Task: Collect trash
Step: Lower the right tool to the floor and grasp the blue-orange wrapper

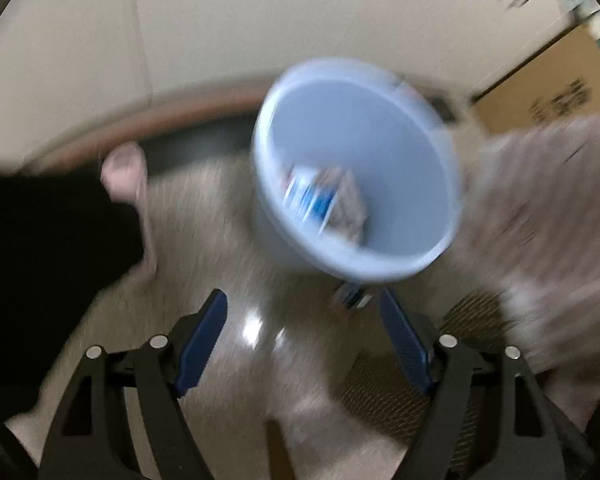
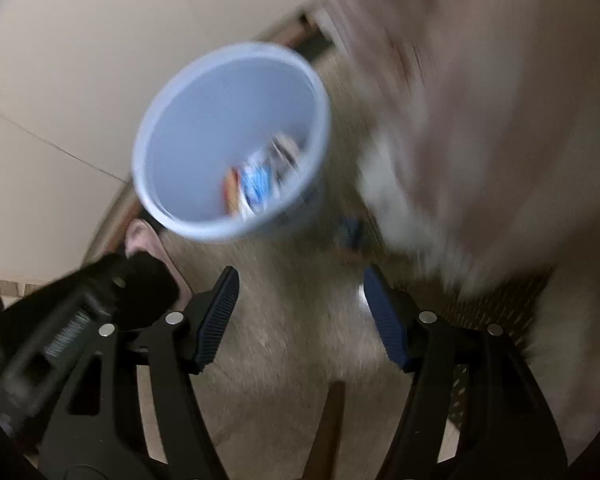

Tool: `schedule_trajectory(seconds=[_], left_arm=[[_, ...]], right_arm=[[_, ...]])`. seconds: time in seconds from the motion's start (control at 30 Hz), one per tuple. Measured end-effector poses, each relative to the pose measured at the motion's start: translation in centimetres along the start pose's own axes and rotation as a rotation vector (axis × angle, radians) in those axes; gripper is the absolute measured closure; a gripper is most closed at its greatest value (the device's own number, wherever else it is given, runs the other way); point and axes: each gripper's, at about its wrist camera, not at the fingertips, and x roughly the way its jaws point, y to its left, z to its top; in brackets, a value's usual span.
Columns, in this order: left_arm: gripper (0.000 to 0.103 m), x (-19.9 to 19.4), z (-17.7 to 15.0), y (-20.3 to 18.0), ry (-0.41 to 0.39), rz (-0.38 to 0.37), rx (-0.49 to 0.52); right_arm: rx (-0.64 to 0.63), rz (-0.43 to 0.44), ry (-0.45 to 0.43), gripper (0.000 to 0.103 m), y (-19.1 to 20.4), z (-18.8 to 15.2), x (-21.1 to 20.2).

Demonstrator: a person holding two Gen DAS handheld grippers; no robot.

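Two grippers, left gripper point(image 1: 302, 310) and right gripper point(image 2: 300, 286), point down at the floor point(image 1: 204, 208), fingers apart, nothing between; one blue bin point(image 1: 432, 184) holds blurred wrappers point(image 1: 324, 200), one small packet point(image 1: 350, 298) lies beside it, bare foot point(image 1: 126, 170) nearby

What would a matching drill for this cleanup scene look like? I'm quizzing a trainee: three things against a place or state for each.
Things:
1. blue bin
2. blue-and-white wrapper
3. left gripper

Places or states:
A. jaws apart, nothing between the pads
B. lying at the bottom inside the container
C. standing on the pale floor, mouth open upward

Pairs: 1-C, 2-B, 3-A
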Motion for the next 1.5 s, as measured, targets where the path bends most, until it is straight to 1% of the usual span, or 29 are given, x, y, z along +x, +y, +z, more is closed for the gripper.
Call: schedule_trajectory(seconds=[0.07, 0.13, 0.17, 0.2, 0.33, 0.47, 0.53, 0.63, 0.67, 0.77, 0.9, 0.97, 1.07, 1.13, 1.2, 1.23, 1.27, 1.3, 1.33, 1.37, 1.4, 1.5], left_arm=[[0.026, 3.6, -1.4, 0.6, 0.081, 0.027, 0.002], [0.026, 6.5, -2.4, 1.1, 0.153, 0.060, -0.023], [0.027, 8.1, -3.0, 1.6, 0.176, 0.070, -0.057], [0.027, 9.0, -3.3, 1.8, 0.189, 0.076, -0.077], [0.026, 14.7, -5.4, 2.7, 0.288, 0.067, -0.202], [0.027, 19.1, -6.7, 2.8, 0.344, 0.092, -0.265], [0.027, 20.9, -6.5, 3.2, 0.344, 0.085, -0.292], [0.027, 22.8, -6.3, 3.4, 0.346, 0.086, -0.314], [0.027, 23.5, -6.1, 3.5, 0.343, 0.085, -0.324], [0.027, 24.7, -5.7, 3.7, 0.314, 0.088, -0.340], [0.027, 26.1, -5.3, 4.0, 0.317, 0.078, -0.374], [0.027, 26.4, -5.0, 3.9, 0.316, 0.077, -0.373], [0.027, 26.9, -4.4, 3.7, 0.311, 0.091, -0.340], [0.027, 26.8, -4.0, 3.9, 0.310, 0.094, -0.339], [0.027, 26.3, -3.8, 4.5, 0.303, 0.104, -0.362], [0.027, 26.0, -3.5, 5.0, 0.302, 0.107, -0.371], [0.027, 25.4, -3.3, 5.7, 0.296, 0.112, -0.385], [0.027, 24.9, -3.1, 6.0, 0.286, 0.114, -0.394], [0.027, 24.3, -3.0, 6.2, 0.277, 0.118, -0.400], [0.027, 23.4, -2.7, 6.7, 0.264, 0.121, -0.406], [0.027, 22.6, -2.5, 6.9, 0.253, 0.123, -0.411], [0.027, 19.6, -2.1, 8.0, 0.195, 0.127, -0.459]], right_arm=[[0.035, -0.017, 0.068, 0.039, -1.4, -0.9, 2.9], [0.079, -0.029, 0.134, 0.039, -2.9, -1.7, 6.0], [0.091, -0.038, 0.153, 0.039, -3.4, -1.8, 7.1], [0.116, -0.041, 0.184, 0.039, -4.0, -2.1, 8.7], [0.209, -0.048, 0.269, 0.039, -5.9, -2.5, 14.0], [0.281, -0.042, 0.327, 0.039, -7.4, -2.9, 18.9], [0.326, -0.041, 0.334, 0.039, -8.4, -2.5, 20.7], [0.342, -0.052, 0.315, 0.037, -9.6, -1.2, 23.4], [0.346, -0.046, 0.313, 0.037, -9.4, -0.8, 23.7], [0.340, -0.049, 0.291, 0.035, -9.7, 0.6, 25.9], [0.375, -0.046, 0.278, 0.035, -10.1, 1.8, 28.5], [0.354, -0.054, 0.288, 0.035, -9.8, 2.5, 29.8], [0.336, -0.059, 0.300, 0.035, -9.3, 3.1, 31.2], [0.322, -0.093, 0.296, 0.035, -9.2, 3.7, 31.5], [0.319, -0.110, 0.291, 0.042, -9.3, 4.3, 31.6], [0.302, -0.131, 0.285, 0.055, -9.2, 4.8, 31.4], [0.290, -0.139, 0.284, 0.074, -9.1, 5.2, 31.4], [0.286, -0.126, 0.286, 0.083, -9.1, 5.5, 31.4], [0.290, -0.095, 0.305, 0.092, -9.2, 5.8, 31.4], [0.288, -0.091, 0.312, 0.095, -9.2, 5.9, 31.2], [0.284, -0.091, 0.312, 0.096, -9.3, 6.1, 30.8], [0.268, -0.099, 0.307, 0.099, -9.9, 6.5, 28.0]])
